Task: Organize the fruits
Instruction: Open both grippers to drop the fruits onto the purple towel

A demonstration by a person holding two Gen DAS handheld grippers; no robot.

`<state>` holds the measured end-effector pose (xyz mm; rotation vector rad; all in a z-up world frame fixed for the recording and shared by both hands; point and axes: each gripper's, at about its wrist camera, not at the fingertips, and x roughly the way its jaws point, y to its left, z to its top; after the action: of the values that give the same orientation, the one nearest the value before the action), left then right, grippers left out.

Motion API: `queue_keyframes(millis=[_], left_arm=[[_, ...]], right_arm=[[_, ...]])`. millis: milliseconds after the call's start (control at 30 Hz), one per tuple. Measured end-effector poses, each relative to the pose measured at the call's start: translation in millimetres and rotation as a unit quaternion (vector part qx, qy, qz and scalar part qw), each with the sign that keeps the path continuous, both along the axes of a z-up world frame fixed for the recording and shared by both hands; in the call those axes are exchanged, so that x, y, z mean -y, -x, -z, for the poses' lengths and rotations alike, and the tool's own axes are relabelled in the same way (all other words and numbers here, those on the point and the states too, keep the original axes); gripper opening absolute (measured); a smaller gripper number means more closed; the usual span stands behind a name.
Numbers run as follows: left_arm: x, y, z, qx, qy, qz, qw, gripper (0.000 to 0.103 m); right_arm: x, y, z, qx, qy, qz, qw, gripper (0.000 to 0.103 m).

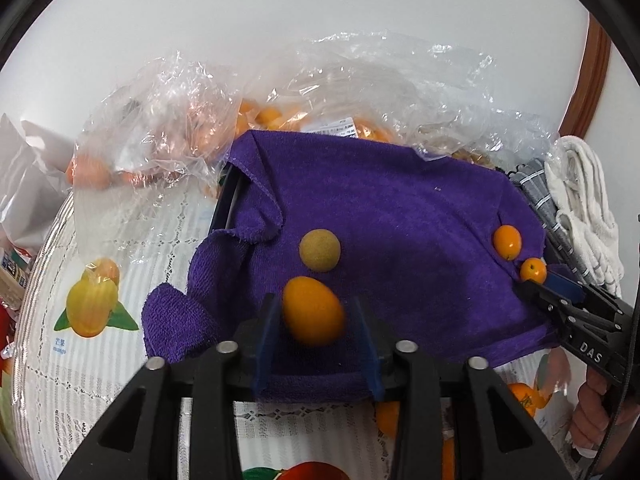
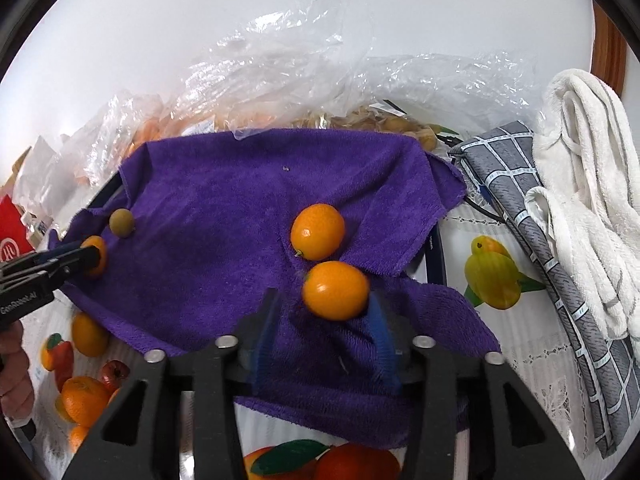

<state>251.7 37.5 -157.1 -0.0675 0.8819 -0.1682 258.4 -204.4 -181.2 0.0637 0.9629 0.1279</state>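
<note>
A purple towel point(image 1: 400, 208) point(image 2: 224, 200) covers a dark tray point(image 1: 223, 200). My left gripper point(image 1: 315, 301) stands open low over its near-left part. An orange kumquat point(image 1: 314, 312) sits blurred between the fingers, with a gap on each side. Just beyond it lies a round green-brown fruit point(image 1: 320, 250) point(image 2: 122, 222). My right gripper point(image 2: 324, 297) is open over the towel's right side, and a second kumquat point(image 2: 335, 290) point(image 1: 533, 270) rests between its jaws, close to the right finger point(image 2: 378, 320). A third kumquat point(image 2: 317, 232) point(image 1: 507, 242) lies loose just behind it.
Clear plastic bags point(image 1: 256, 116) of orange fruit and one of yellowish fruit point(image 2: 384, 124) crowd the back. A grey checked cloth point(image 2: 532, 208) and a white towel point(image 2: 592, 160) lie at the right. The fruit-print tablecloth point(image 2: 492, 276) surrounds the tray. A hand point(image 1: 592, 412) holds the right gripper.
</note>
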Motion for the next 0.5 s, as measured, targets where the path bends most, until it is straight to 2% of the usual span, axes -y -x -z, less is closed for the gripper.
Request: queue_keyframes(millis=[33,167,267,367,500], left_arm=[[-0.4,1.3,-1.7,0.006,0.002,-0.001,1.0,0.05],[-0.1,6.7,-12.1,0.031,0.003,-0.002,0.9995,0.051],[-2.2,12.1,-20.6,0.053,0.008,-0.009,0.9985,0.051],[-5.2,18.9,-31.0,0.083,0.014,-0.021,0.9963,0.051],[-3.9,28.4,-48.4,0.11,0.016,-0.013,0.9937,0.051]], right_arm=[[1.5,2.3,-4.1,0.004,-0.01,0.003,1.0,0.054],[3.9,10.4,-27.0,0.037,-0.016,0.018,0.999,0.066],[4.8,19.2,-45.4,0.061,-0.009,0.035,0.997,0.066],[4.6,28.6,-57.4,0.053,0.002,0.045,0.998,0.066],[-0.8,49.1,-70.3,0.053,0.031,0.055,0.997,0.066]])
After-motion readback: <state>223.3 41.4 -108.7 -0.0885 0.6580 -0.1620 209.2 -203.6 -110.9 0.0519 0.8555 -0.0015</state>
